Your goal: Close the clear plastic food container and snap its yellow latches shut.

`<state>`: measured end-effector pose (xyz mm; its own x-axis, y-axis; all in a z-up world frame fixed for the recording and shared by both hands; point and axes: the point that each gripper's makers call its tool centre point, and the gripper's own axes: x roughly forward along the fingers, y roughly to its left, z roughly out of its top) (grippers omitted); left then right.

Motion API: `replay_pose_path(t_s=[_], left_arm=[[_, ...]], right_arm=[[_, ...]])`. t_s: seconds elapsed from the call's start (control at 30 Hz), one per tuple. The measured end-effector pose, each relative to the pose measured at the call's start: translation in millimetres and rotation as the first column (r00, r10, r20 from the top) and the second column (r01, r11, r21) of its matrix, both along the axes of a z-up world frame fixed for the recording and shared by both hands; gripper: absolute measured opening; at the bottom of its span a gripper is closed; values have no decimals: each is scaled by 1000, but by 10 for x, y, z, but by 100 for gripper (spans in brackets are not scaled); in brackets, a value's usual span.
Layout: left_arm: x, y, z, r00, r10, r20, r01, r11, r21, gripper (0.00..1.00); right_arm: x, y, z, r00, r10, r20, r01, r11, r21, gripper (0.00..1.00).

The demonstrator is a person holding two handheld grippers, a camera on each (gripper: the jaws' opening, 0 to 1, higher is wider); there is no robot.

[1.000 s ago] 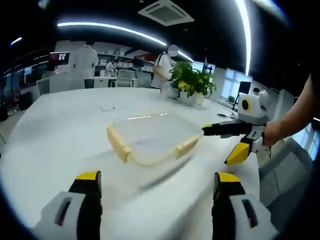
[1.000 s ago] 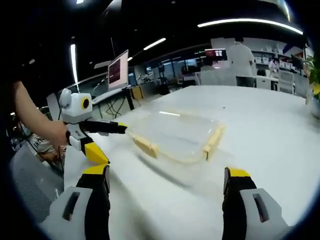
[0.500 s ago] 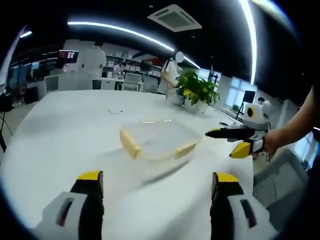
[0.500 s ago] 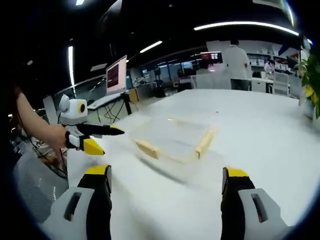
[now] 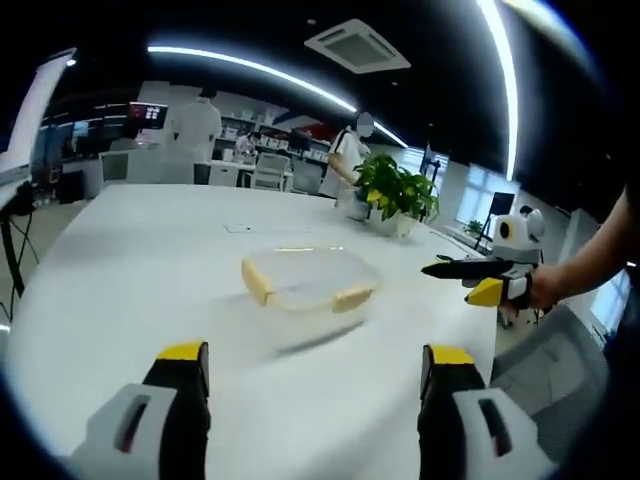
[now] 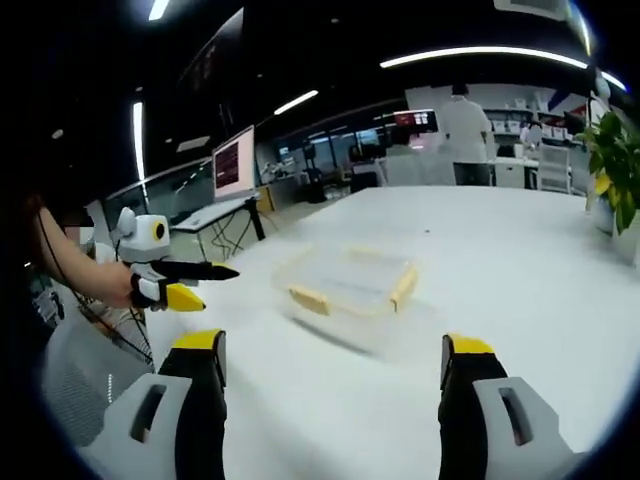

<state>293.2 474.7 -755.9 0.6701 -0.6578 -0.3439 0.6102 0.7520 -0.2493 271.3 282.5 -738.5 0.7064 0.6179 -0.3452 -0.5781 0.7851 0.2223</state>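
The left gripper [image 5: 310,375] and right gripper [image 6: 330,365] both hover with jaws spread wide, holding nothing. The clear plastic food container [image 5: 305,282], lid on, yellow latches [image 5: 257,282] showing, sits on the white table [image 5: 120,270] between them.

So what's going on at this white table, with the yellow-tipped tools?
A person holds a two-jaw gripper in each hand, working on a clear plastic food container with yellow latches that sits on a white table. Right now neither tool touches it: the left gripper and the right gripper both hang short of the box with jaws apart. A potted plant stands farther back.
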Motion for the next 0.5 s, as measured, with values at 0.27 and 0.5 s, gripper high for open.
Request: replay_pose_path(t_s=[0.27,0.5], left_arm=[[-202,119,116,999,34,-2,-34,999,-27,82],[-447,166,162,999,48,-20,-49,998,-43,81]], right_arm=[[-174,-173,126,1000,-14,9,14,1000,1,87],[-341,-286,170,1000,-26,-10,26,1000,6,85]])
